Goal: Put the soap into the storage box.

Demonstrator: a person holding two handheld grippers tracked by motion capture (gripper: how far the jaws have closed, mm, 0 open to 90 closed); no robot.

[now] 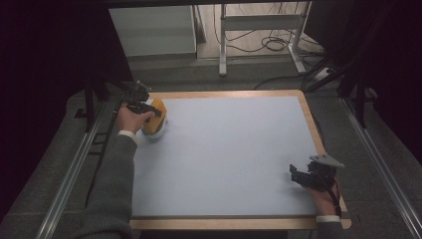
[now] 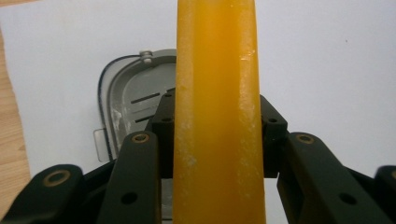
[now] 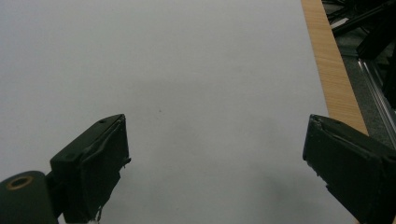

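An orange-yellow block (image 1: 158, 106) stands on edge at the far left of the table, clamped between the jaws of my left gripper (image 1: 149, 110). In the left gripper view the block (image 2: 217, 46) runs up the middle, and my left gripper (image 2: 217, 115) is shut on its two sides. Just under it lies a grey slotted dish (image 2: 133, 95) with a pale rim, seen from above as a white dish (image 1: 155, 131). My right gripper (image 1: 297, 175) rests near the front right corner. Its jaws stand wide open over bare mat, with nothing between them (image 3: 217, 154).
A pale blue mat (image 1: 229, 149) covers the table, framed by a wooden border (image 1: 224, 93). The border (image 3: 334, 79) runs close to my right gripper. Metal rails (image 1: 69, 174) flank both sides. Desk legs and cables (image 1: 268, 42) lie on the floor beyond the far edge.
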